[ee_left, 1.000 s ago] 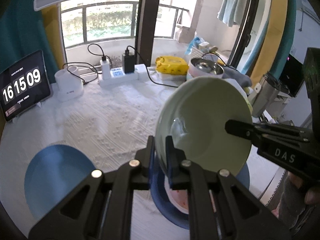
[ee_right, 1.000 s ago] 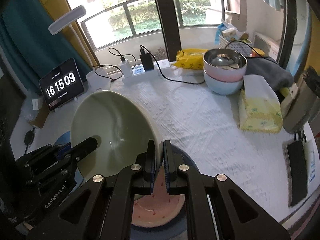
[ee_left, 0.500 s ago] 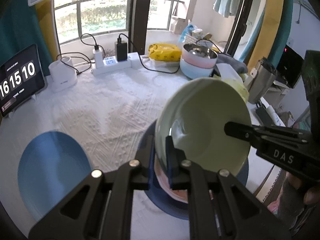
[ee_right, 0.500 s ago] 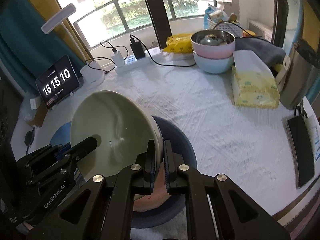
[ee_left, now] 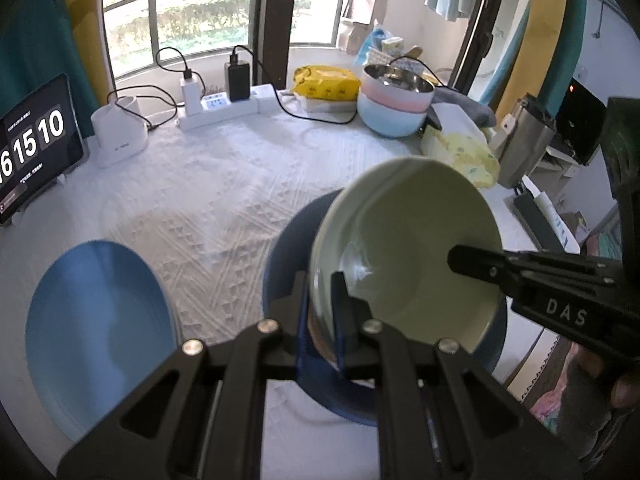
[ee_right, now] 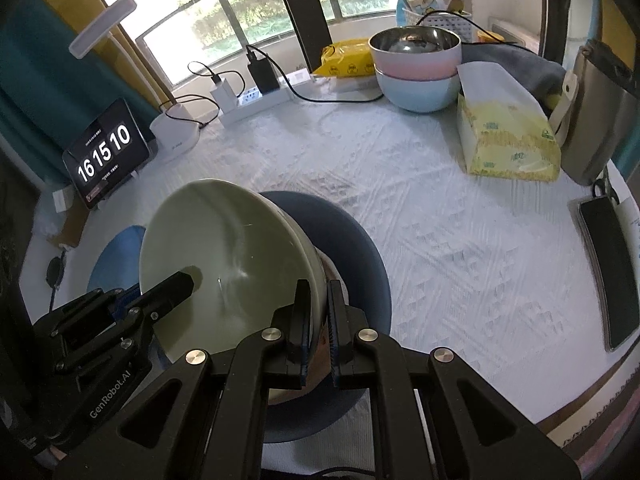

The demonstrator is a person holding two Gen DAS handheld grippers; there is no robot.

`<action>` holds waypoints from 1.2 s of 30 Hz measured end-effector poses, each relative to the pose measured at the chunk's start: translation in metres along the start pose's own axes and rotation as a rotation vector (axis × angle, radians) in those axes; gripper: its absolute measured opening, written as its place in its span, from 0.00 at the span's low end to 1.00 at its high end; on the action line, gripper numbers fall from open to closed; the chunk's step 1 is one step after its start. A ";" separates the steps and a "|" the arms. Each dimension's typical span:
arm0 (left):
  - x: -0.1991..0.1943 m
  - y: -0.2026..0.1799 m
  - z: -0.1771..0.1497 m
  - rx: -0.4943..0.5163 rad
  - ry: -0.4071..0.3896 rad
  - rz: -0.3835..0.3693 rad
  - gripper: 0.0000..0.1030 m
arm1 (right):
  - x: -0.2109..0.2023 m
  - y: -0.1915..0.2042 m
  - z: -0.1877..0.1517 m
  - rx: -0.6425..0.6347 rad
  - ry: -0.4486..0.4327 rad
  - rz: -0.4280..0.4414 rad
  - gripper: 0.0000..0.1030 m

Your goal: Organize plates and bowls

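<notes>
Between your two grippers, the pale green bowl (ee_left: 404, 248) hangs tilted just above the dark blue plate (ee_right: 352, 240). Left gripper (ee_left: 320, 312) and right gripper (ee_right: 318, 320) each pinch opposite rims, jaws narrow. Judge it stiff, glazed, slippery and breakable, moderately heavy; grip at the rim, as here. A light blue plate (ee_left: 96, 332) lies left of the left gripper. Legible: "DAS", "GenRobot.AI", clock (ee_right: 105, 156) "16 15 10".
</notes>
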State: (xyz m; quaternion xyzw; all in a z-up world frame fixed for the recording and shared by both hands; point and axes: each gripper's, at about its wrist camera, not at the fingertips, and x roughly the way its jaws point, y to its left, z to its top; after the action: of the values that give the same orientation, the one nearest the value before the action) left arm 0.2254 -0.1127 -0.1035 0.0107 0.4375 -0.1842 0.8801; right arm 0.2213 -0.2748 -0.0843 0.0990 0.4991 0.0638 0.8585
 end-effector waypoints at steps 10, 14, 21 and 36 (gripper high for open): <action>0.007 -0.003 -0.005 0.009 0.030 -0.003 0.10 | 0.007 -0.002 -0.005 0.001 0.037 -0.014 0.09; 0.009 -0.005 -0.006 0.016 0.040 -0.004 0.10 | 0.009 -0.003 -0.006 -0.004 0.047 -0.022 0.09; 0.012 -0.004 -0.007 0.014 0.046 -0.005 0.10 | 0.007 -0.001 -0.007 -0.023 0.047 -0.027 0.12; 0.011 -0.002 -0.006 0.002 0.042 -0.002 0.13 | 0.008 0.001 -0.006 -0.043 0.047 -0.029 0.14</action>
State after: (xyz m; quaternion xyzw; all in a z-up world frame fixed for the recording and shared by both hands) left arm 0.2262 -0.1172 -0.1155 0.0150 0.4557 -0.1852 0.8705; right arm 0.2198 -0.2713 -0.0936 0.0716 0.5189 0.0643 0.8494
